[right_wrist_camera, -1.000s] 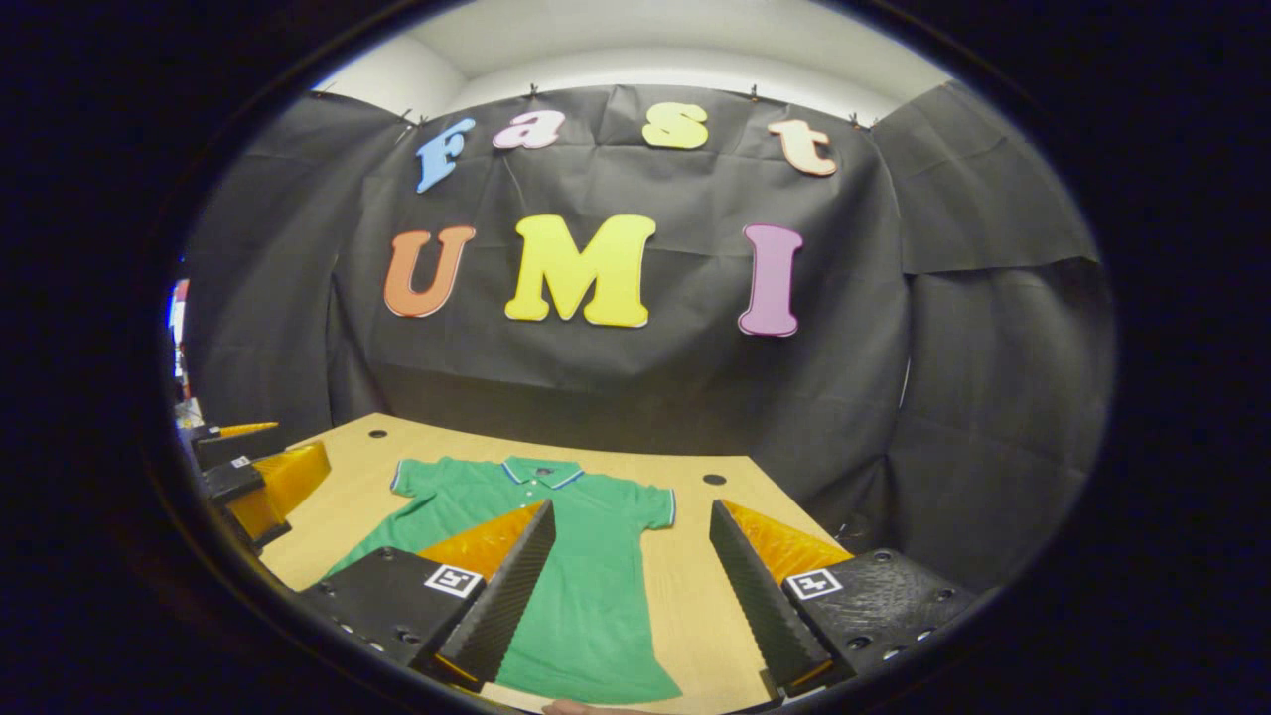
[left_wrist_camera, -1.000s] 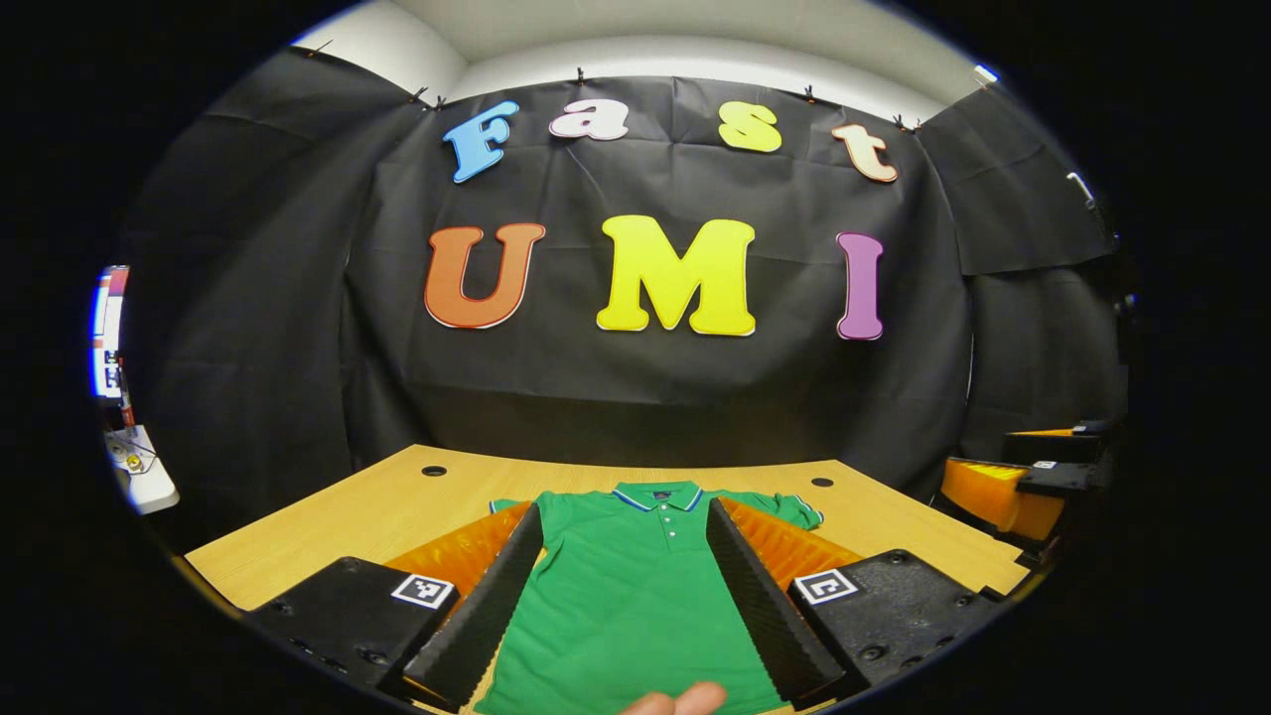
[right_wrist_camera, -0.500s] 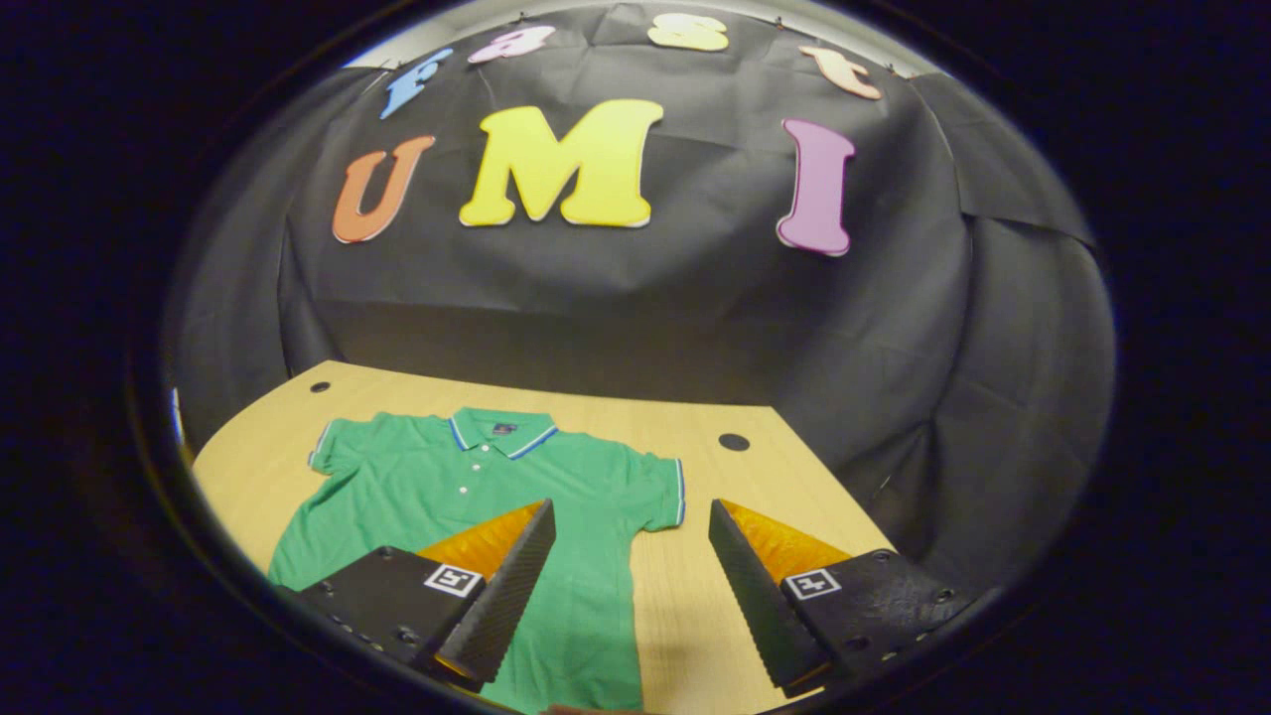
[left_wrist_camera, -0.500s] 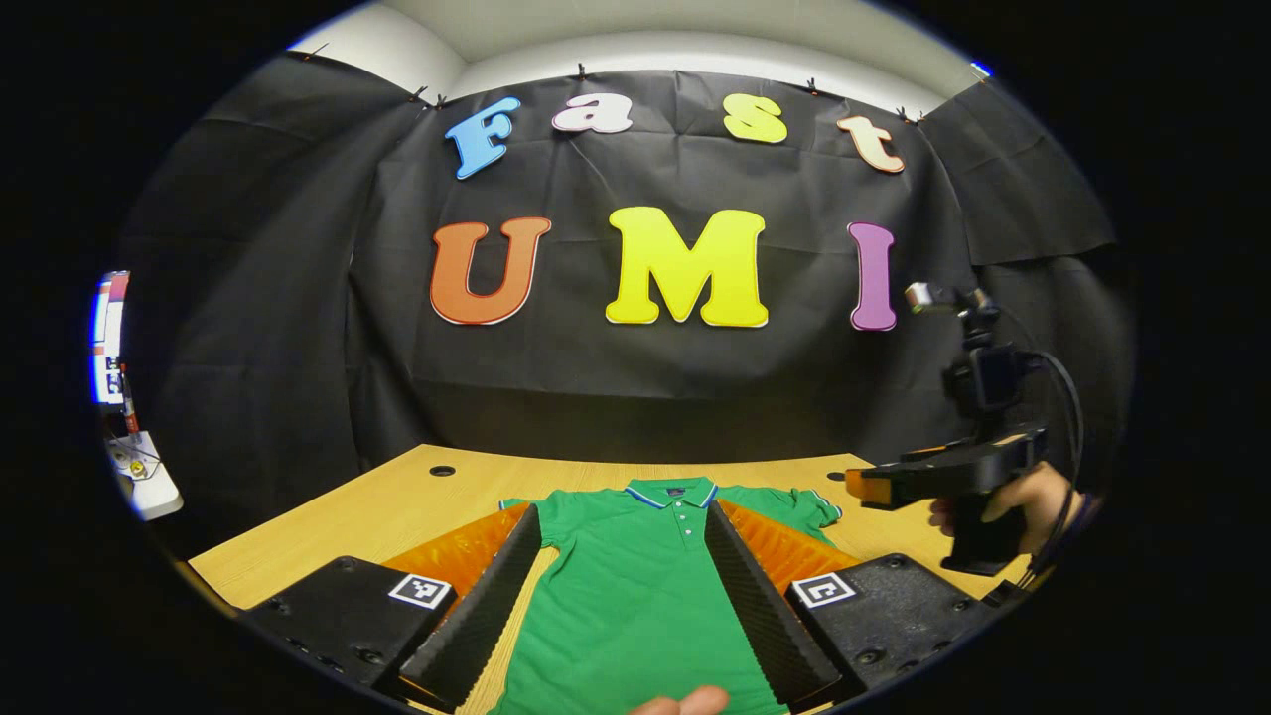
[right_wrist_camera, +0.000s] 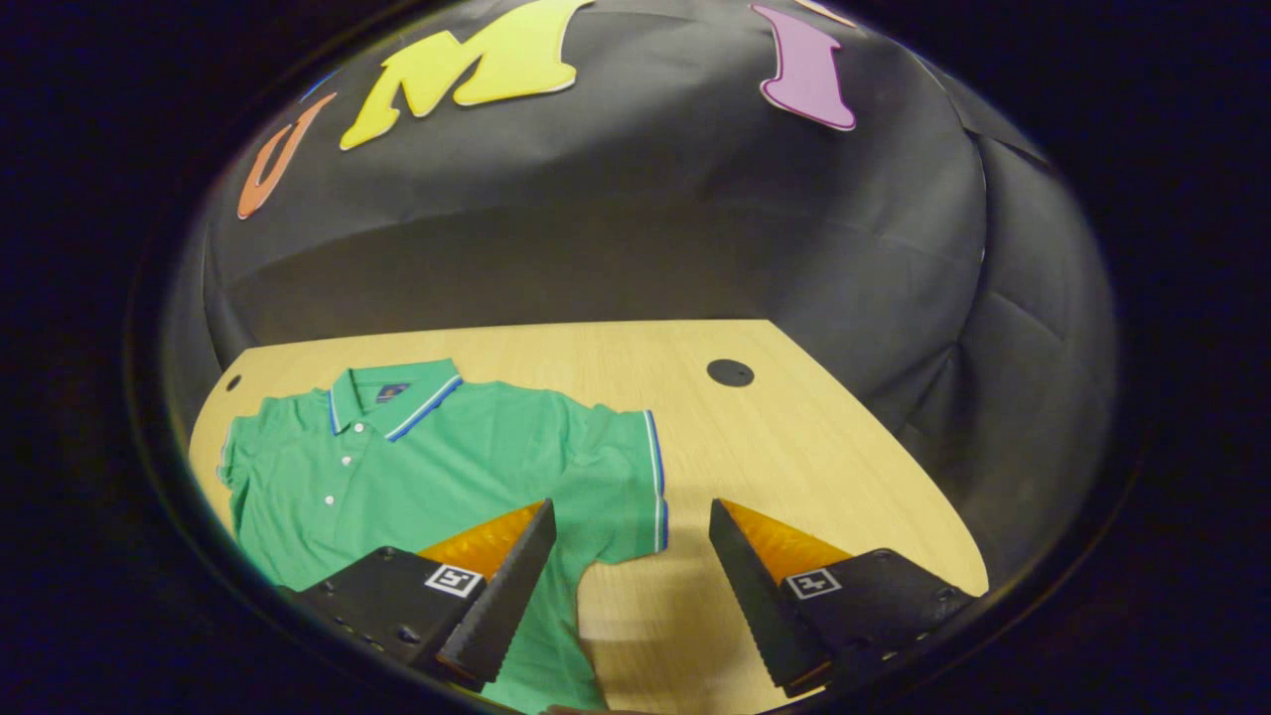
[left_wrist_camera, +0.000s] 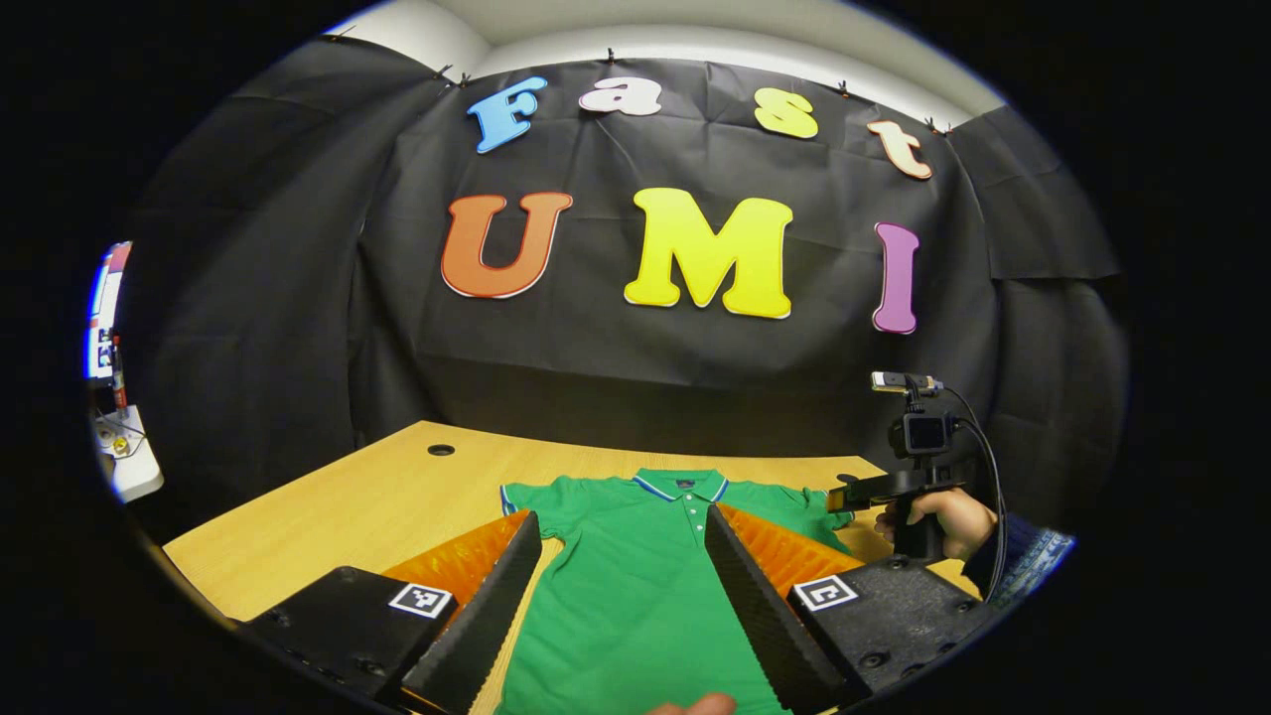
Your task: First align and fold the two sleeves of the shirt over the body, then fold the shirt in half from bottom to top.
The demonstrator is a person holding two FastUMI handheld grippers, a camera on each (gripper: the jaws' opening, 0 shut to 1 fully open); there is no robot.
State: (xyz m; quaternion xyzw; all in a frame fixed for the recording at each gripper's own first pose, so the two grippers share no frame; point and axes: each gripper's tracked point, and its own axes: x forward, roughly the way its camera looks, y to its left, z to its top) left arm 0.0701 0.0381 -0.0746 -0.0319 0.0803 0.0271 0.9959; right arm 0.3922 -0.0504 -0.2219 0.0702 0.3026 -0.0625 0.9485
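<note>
A green polo shirt (left_wrist_camera: 635,586) with a striped collar lies flat and face up on the wooden table (left_wrist_camera: 328,516), both short sleeves spread out. My left gripper (left_wrist_camera: 621,526) hovers open above the shirt's body, its fingers straddling the chest. In the left gripper view the other gripper (left_wrist_camera: 894,489), held by a hand (left_wrist_camera: 953,516), hangs over the shirt's right sleeve. In the right gripper view the shirt (right_wrist_camera: 417,457) lies left of centre, and my right gripper (right_wrist_camera: 631,516) is open just above the hem of the right sleeve (right_wrist_camera: 631,477), nothing between its fingers.
The table (right_wrist_camera: 794,437) has round cable holes (right_wrist_camera: 730,372) near its far corners, one also at the far left (left_wrist_camera: 441,450). Black cloth walls close in behind and to the sides. A fingertip (left_wrist_camera: 695,705) shows at the bottom edge.
My right gripper has moved forward and tilted down toward the right sleeve, which now looks larger and closer. My left gripper shifted slightly; the shirt has not moved.
</note>
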